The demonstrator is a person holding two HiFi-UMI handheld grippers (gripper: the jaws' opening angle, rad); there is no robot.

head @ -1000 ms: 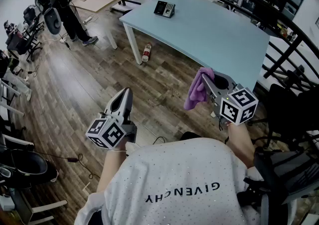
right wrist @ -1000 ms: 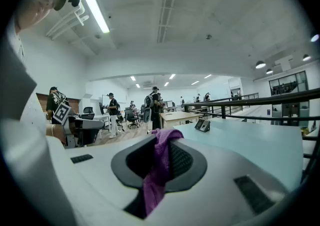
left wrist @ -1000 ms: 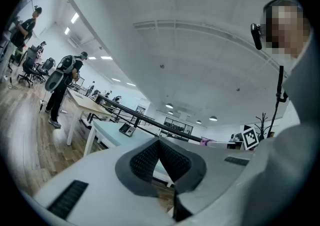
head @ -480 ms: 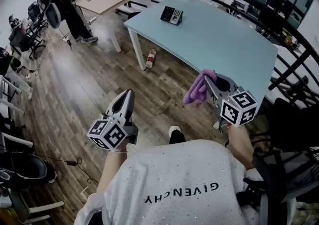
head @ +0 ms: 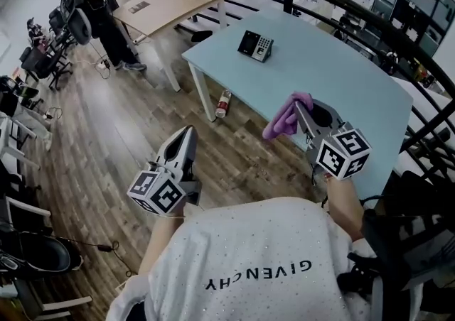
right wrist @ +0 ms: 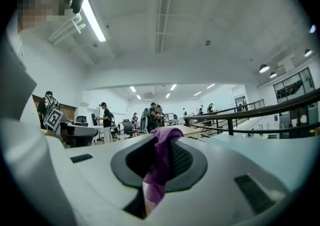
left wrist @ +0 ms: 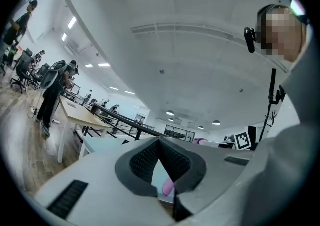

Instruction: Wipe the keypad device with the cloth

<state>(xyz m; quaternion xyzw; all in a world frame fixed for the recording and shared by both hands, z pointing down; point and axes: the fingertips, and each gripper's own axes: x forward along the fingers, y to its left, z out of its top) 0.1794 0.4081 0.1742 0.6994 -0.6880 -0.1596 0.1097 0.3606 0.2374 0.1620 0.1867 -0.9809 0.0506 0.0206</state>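
Right now the right gripper (head: 301, 108) has its jaws closed tight on a purple cloth (head: 283, 121); in the right gripper view the cloth (right wrist: 160, 162) sits pinched between the two dark pads and hangs down in a bunch from the right gripper (right wrist: 167, 134); the left gripper (head: 188, 133) holds nothing; in the left gripper view its jaw tips (left wrist: 159, 142) meet, with nothing between them. Both grippers are held up in the air in front of the person; the left one is over the wooden floor (head: 128, 135); the right one shows by the near edge of the light blue table (head: 341, 78). The keypad device (head: 255, 45) lies flat on that table near its far corner, well apart from the cloth and from both grippers; a bottle (head: 222, 104) lies on the floor by a table leg; another person (head: 96, 11) stands far off beside a wooden table (head: 167, 1).
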